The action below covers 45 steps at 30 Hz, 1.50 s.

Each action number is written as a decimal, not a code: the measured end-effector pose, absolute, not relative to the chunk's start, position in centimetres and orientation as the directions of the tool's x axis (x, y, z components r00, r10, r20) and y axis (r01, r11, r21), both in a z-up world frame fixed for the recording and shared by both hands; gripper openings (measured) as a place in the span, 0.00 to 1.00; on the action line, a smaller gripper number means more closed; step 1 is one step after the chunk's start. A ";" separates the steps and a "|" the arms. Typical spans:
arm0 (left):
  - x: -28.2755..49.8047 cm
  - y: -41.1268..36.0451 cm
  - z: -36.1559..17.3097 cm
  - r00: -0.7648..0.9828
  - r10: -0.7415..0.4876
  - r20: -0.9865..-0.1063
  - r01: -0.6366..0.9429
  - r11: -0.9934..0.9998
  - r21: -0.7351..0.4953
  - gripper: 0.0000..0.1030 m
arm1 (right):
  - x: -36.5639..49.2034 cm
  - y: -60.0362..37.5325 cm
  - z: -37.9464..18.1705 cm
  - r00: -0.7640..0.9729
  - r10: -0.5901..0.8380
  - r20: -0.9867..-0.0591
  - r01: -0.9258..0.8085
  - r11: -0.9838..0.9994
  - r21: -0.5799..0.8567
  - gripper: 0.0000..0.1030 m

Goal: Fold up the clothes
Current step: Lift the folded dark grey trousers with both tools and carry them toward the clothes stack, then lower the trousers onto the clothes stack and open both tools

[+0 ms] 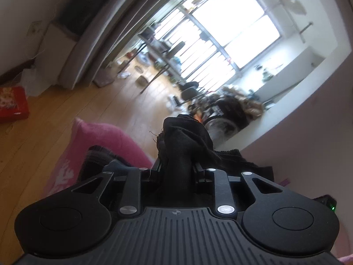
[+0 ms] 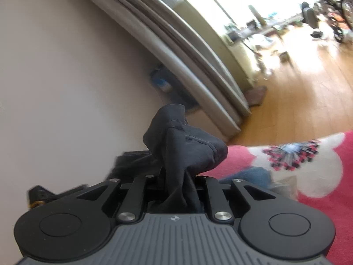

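Observation:
A black garment [image 1: 187,132] is bunched into a wad that sticks up between the jaws of my left gripper [image 1: 177,170], which is shut on it; more black fabric trails off to the right behind the jaws. In the right wrist view another bunch of the same dark garment [image 2: 187,145] rises from my right gripper [image 2: 178,176], which is also shut on the cloth. The fabric hides the fingertips of both grippers.
A pink cushion or blanket [image 1: 99,137] lies below left of the left gripper, and a pink blanket with a white flower print [image 2: 320,176] and blue cloth [image 2: 253,176] beside the right. Wooden floor [image 1: 66,114], a red box [image 1: 13,103] and a pale wall [image 2: 66,88] surround them.

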<state>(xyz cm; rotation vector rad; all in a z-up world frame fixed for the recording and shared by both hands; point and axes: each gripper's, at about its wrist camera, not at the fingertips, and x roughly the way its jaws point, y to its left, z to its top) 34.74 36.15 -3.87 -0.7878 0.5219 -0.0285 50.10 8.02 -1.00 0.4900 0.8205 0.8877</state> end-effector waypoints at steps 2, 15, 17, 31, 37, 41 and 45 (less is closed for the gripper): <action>34.9 36.8 -4.6 0.866 -0.212 -0.453 -0.199 0.686 -0.700 0.32 | 51.1 7.9 -2.5 0.343 0.826 -0.446 -0.421 0.560 0.714 0.29; 29.3 37.4 2.4 0.932 -0.163 -0.322 -0.112 0.718 -0.687 0.54 | 52.3 1.6 -1.2 0.491 0.822 -0.288 -0.409 0.510 0.757 0.42; 29.4 35.0 3.5 0.925 -0.192 -0.327 -0.067 0.766 -0.640 0.54 | 51.8 2.3 -0.3 0.393 0.873 -0.290 -0.518 0.471 0.714 0.40; 32.3 35.9 1.1 0.874 0.017 -0.486 -0.387 0.630 -0.673 0.54 | 50.8 2.6 0.6 0.613 0.670 -0.419 -0.398 0.720 0.569 0.39; 26.2 31.6 4.9 0.899 -0.097 -0.427 -0.223 0.737 -0.638 0.61 | 41.3 -0.6 3.9 0.317 0.889 -0.330 -0.793 0.439 0.423 0.39; 21.8 29.1 4.4 0.892 -0.130 -0.432 -0.180 0.775 -0.605 0.63 | 34.1 -0.1 2.7 0.220 0.886 -0.407 -0.914 0.333 0.232 0.38; 17.1 26.5 3.5 0.883 -0.151 -0.445 -0.152 0.805 -0.574 0.64 | 32.5 -0.9 -0.6 0.359 0.777 -0.517 -0.837 0.513 0.191 0.39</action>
